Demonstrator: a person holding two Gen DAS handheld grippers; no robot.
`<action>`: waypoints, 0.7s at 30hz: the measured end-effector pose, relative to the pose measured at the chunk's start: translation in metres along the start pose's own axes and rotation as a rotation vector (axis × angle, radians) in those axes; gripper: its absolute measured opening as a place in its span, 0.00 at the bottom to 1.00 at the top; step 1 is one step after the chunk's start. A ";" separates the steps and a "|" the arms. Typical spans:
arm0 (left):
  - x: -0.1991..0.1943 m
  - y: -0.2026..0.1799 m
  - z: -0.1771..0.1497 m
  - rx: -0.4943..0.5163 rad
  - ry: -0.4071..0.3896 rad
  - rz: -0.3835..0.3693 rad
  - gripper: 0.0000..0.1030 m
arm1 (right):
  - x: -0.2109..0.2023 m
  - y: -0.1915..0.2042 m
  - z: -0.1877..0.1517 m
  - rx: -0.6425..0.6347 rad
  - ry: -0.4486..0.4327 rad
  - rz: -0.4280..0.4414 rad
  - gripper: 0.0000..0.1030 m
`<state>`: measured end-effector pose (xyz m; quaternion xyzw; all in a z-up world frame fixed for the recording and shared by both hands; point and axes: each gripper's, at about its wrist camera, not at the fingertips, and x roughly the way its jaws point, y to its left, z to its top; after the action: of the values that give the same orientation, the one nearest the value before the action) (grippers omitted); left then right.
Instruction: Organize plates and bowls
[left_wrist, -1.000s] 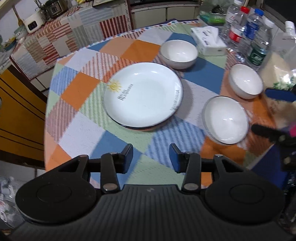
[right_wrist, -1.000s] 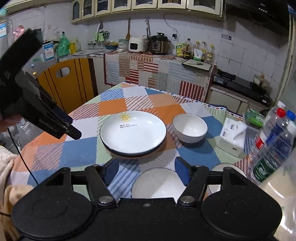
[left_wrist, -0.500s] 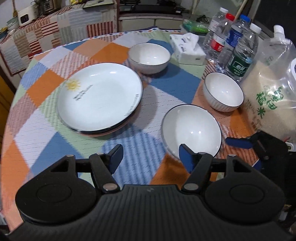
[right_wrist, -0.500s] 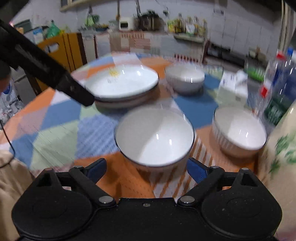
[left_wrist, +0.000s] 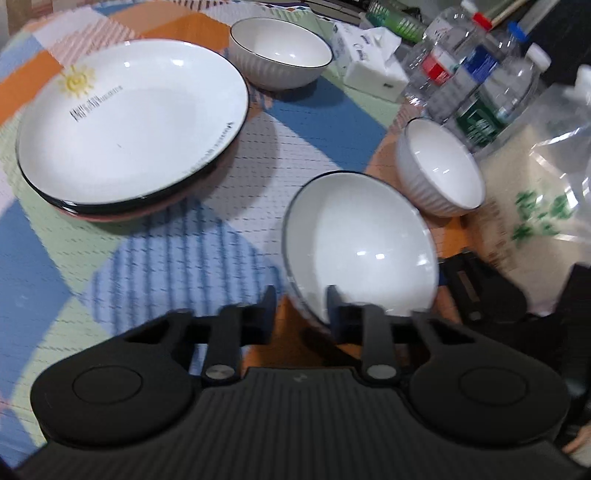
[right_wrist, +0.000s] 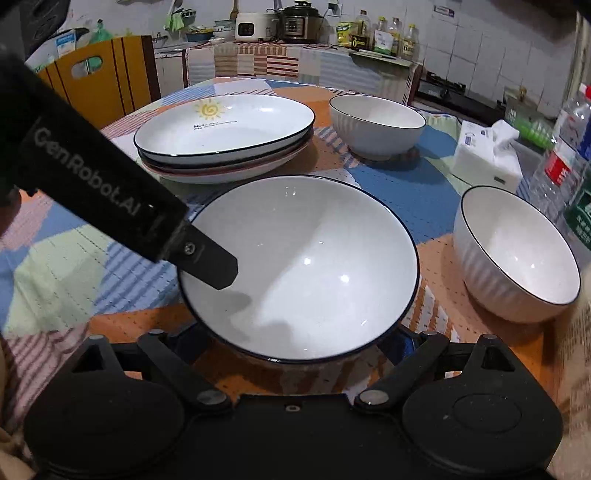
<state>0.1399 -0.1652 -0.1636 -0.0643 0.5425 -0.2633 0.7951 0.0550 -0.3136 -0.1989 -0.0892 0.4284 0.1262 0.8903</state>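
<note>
my left gripper (left_wrist: 301, 308) jaws have just been closing on the near rim of the shallow bowl (right_wrist: 299, 266), tilting it on the tabletop (left_wrist: 166, 258); right gripper (right_wrist: 295, 345) jaws stand wide under its edge, ready to lift toward the plate stack (right_wrist: 225, 136).

"GenRobot.AI" in grey letters runs along the black arm of the left gripper (right_wrist: 207, 264), left side of the right wrist view. Top plate (right_wrist: 225, 125) of the stack, upper centre, has a yellow sun and 2 lines of small dark print under it; line 1 starts "Hello" (rest too small to read). Rice bag (left_wrist: 535, 206), right edge of left wrist view: green characters, blurred, illegible. Bottle labels, tissue box print, upper right: not readable.
</note>
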 end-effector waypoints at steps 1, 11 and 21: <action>-0.001 -0.001 0.000 -0.001 -0.002 0.016 0.18 | 0.000 0.000 0.000 0.000 -0.007 -0.002 0.93; -0.047 0.005 -0.003 0.023 -0.023 0.047 0.18 | -0.024 0.020 0.004 -0.010 -0.087 0.030 0.90; -0.098 0.042 -0.017 -0.015 -0.054 0.091 0.20 | -0.035 0.059 0.031 -0.036 -0.157 0.126 0.90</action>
<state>0.1127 -0.0779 -0.1056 -0.0528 0.5253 -0.2209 0.8200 0.0395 -0.2545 -0.1556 -0.0682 0.3597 0.1961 0.9096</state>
